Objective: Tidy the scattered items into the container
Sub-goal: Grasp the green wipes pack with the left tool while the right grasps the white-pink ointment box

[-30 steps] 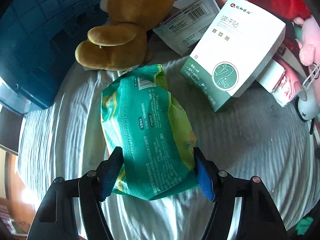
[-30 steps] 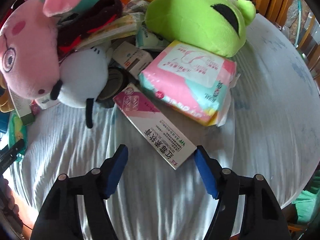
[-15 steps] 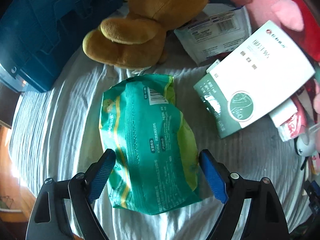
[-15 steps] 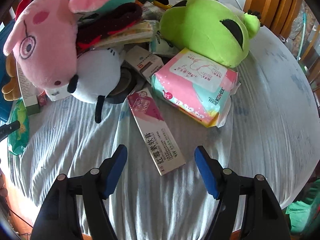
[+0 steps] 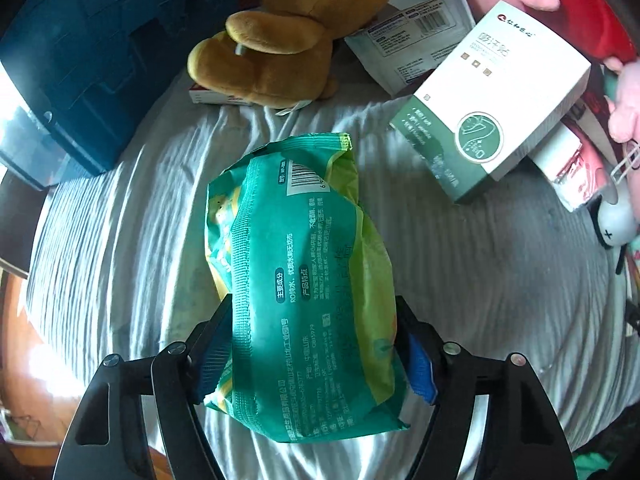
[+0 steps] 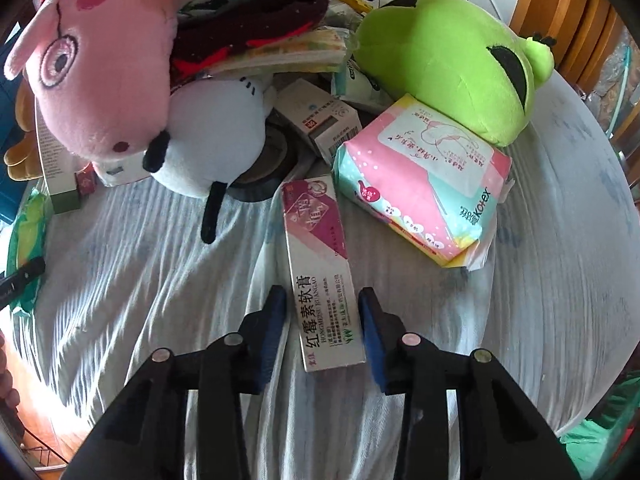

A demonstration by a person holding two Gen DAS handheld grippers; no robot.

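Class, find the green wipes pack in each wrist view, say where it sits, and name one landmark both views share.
Left wrist view: the green wipes pack fills the centre, between the closing jaws of the left gripper.
Right wrist view: only a sliver of it shows at the far left edge.
Shared landmark: the white-and-green box, upper right in the left view, far left beside the pack in the right view.

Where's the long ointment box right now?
Right wrist view, centre: the ointment box lies on the cloth between the closing right gripper, beside the pink pad pack.
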